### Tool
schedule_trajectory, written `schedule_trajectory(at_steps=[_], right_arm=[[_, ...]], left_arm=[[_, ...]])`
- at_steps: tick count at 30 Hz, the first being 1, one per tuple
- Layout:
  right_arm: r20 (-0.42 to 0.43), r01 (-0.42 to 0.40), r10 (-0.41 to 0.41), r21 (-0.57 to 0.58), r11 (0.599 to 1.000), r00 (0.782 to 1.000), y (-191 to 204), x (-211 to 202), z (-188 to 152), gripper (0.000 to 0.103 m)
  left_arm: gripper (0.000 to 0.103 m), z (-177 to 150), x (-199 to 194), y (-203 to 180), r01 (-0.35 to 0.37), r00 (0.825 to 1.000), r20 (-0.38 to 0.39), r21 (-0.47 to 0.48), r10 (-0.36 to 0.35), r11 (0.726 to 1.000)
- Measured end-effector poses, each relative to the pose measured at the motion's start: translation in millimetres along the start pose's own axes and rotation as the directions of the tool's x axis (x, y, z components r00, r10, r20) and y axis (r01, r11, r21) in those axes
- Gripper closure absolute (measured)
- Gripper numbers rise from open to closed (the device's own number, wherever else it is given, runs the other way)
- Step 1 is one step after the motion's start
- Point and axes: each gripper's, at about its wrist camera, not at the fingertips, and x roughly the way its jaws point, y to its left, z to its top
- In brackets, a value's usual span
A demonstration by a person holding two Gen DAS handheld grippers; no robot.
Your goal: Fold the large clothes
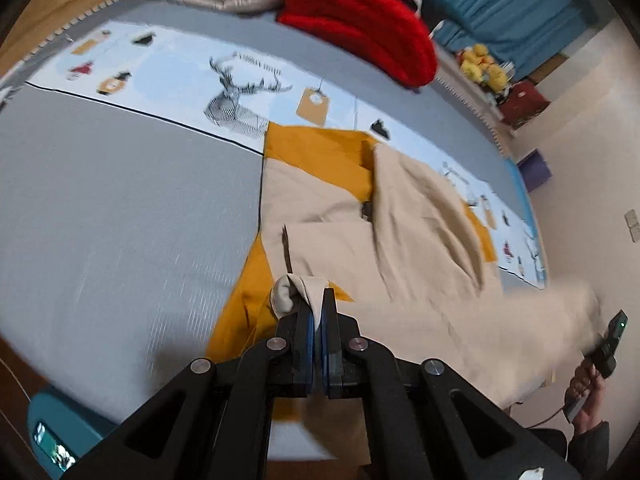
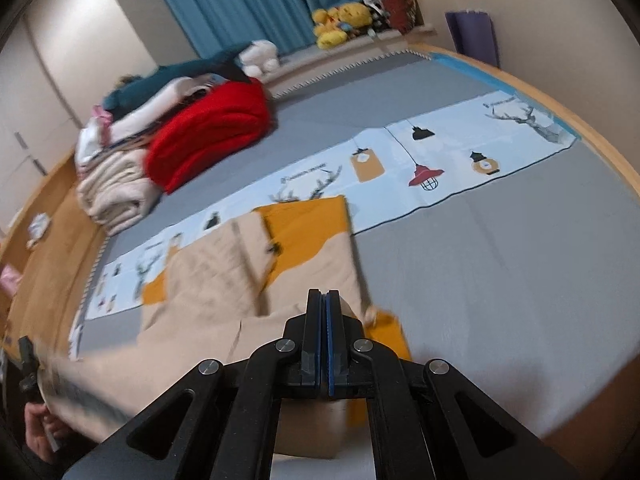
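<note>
The beige-and-mustard garment (image 1: 400,240) is mid-fold on the grey bed mat (image 1: 120,220). Left gripper (image 1: 319,308) has its fingers clenched on a bunched beige corner of it. Right gripper (image 2: 323,308) looks pinched completely shut over the garment's near edge; I can't see cloth between its fingers, so can't tell if it's holding any. Looks like the near hem is being carried over the body. Next move, I'd guess: keep both corners level, lay the edge square, then release. Red blanket (image 1: 360,28) sits well clear.

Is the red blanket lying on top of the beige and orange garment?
No. The red blanket lies apart from the garment, beside the pile of folded bedding.
</note>
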Motion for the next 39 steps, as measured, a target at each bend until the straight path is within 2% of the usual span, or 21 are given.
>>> schedule_trajectory(at_steps=[4, 6, 7, 10, 15, 17, 18, 19, 20, 21, 23, 24, 28, 34, 39], right_arm=[[-0.065, 0.046, -0.041, 0.068, 0.997, 0.997, -11.8, 74.8, 11.7, 0.101], [-0.116, 0.093, -0.088, 0.041, 0.995, 0.989, -12.4, 100.7, 7.4, 0.101], [-0.133, 0.113, -0.109, 0.029, 0.993, 0.985, -12.0, 110.1, 8.7, 0.101], [-0.137, 0.101, -0.097, 0.02, 0.995, 0.986, -12.2, 117.9, 17.6, 0.101], [-0.16, 0.058, -0.043, 0.088, 0.994, 0.986, -23.0, 115.5, 16.2, 0.098], [-0.121, 0.039, -0.024, 0.116, 0.992, 0.992, -28.6, 103.0, 17.4, 0.095], [-0.098, 0.038, -0.026, 0.121, 0.992, 0.995, -31.7, 95.9, 17.8, 0.094], [-0.079, 0.033, -0.023, 0.128, 0.991, 0.997, -35.0, 89.3, 18.1, 0.092], [-0.061, 0.026, -0.017, 0.141, 0.99, 0.998, -40.2, 82.8, 16.6, 0.088], [-0.049, 0.024, -0.017, 0.155, 0.988, 0.999, -46.3, 77.4, 12.9, 0.085], [-0.073, 0.039, -0.027, 0.169, 0.985, 0.997, -54.3, 76.1, 4.4, 0.061], [-0.087, 0.036, -0.022, 0.17, 0.985, 0.996, -56.3, 77.7, 1.1, 0.057], [-0.168, 0.014, 0.011, 0.149, 0.989, 0.986, -57.0, 92.1, -12.1, 0.055], [-0.235, 0.005, 0.019, 0.101, 0.995, 0.972, -45.8, 114.8, -19.0, 0.055], [-0.272, 0.005, 0.012, 0.061, 0.998, 0.962, -36.4, 133.2, -19.5, 0.055]], left_arm=[[0.101, 17.8, 52.8, 23.8, 0.028, 0.996, -0.084, -0.066, -0.033, 0.997], [0.101, 18.0, 73.3, 31.8, -0.007, 0.989, -0.145, -0.105, -0.009, 0.994], [0.101, 19.0, 75.8, 31.3, -0.009, 0.989, -0.145, -0.109, -0.007, 0.994], [0.1, 27.5, 81.0, 24.2, -0.026, 0.99, -0.138, -0.06, 0.018, 0.998], [0.092, 29.4, 74.5, 42.7, 0.049, 0.987, -0.144, -0.173, -0.075, 0.984], [0.088, 28.0, 64.3, 48.2, 0.074, 0.988, -0.118, -0.2, -0.099, 0.977], [0.081, 26.6, 55.5, 52.1, 0.078, 0.991, -0.091, -0.209, -0.099, 0.975], [0.07, 26.1, 46.4, 55.9, 0.069, 0.995, -0.062, -0.213, -0.084, 0.975], [0.066, 24.6, 37.5, 60.8, 0.058, 0.997, -0.034, -0.218, -0.067, 0.974], [0.064, 22.0, 29.1, 66.4, 0.052, 0.998, -0.013, -0.228, -0.056, 0.972], [0.064, 17.4, 19.5, 78.4, 0.033, 0.999, 0.002, -0.249, -0.034, 0.968], [0.063, 14.9, 18.1, 81.9, 0.023, 1.0, 0.0, -0.254, -0.024, 0.967], [0.058, 5.3, 27.1, 85.2, -0.035, 0.998, -0.062, -0.216, 0.022, 0.976], [0.056, 7.8, 59.9, 64.7, -0.096, 0.987, -0.136, -0.103, 0.081, 0.99], [0.056, 19.2, 76.3, 49.3, -0.095, 0.988, -0.13, -0.07, 0.085, 0.993]])
